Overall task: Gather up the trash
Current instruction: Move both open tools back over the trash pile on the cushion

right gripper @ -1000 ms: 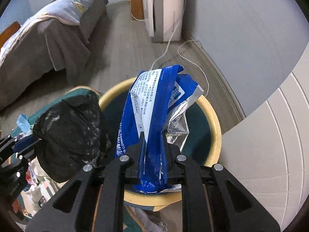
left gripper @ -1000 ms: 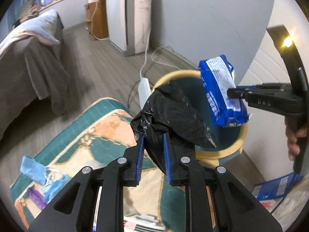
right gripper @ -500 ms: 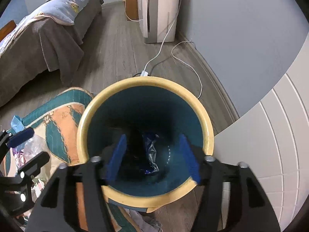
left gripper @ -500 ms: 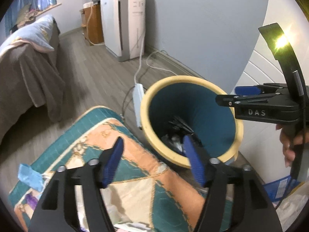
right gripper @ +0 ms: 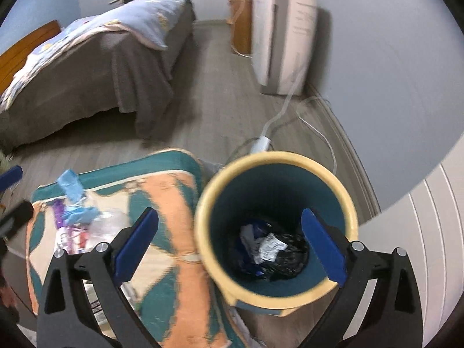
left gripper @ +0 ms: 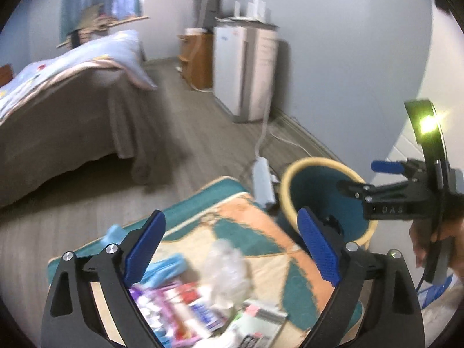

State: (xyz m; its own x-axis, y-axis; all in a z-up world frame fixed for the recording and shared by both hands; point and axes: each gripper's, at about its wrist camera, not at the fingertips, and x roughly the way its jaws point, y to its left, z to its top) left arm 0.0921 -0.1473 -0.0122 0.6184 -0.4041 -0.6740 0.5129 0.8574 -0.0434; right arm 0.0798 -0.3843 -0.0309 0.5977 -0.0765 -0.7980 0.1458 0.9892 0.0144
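Note:
The teal bin with a yellow rim [right gripper: 203,226] stands on the floor at the rug's corner; it also shows in the left wrist view [left gripper: 285,174]. Inside it lie a black bag [right gripper: 290,250] and a blue wrapper [right gripper: 246,246]. My right gripper [right gripper: 229,243] is open and empty, above the bin's near left rim. My left gripper [left gripper: 230,245] is open and empty above the rug, where a crumpled clear plastic piece [left gripper: 226,266], blue cloth scraps [left gripper: 165,269] and colourful packets [left gripper: 185,307] lie. The right gripper [left gripper: 359,179] shows at the right of the left wrist view, over the bin.
A patterned teal and orange rug [right gripper: 171,232] lies left of the bin. A power strip [left gripper: 262,179] and white cables [right gripper: 293,116] run behind the bin. A bed [left gripper: 58,107] stands to the left, a white appliance [left gripper: 243,69] against the wall.
Both grippers opened and dropped the black bag and blue wrapper into the bin. Both have since drawn back and swung left, toward the rug with its litter.

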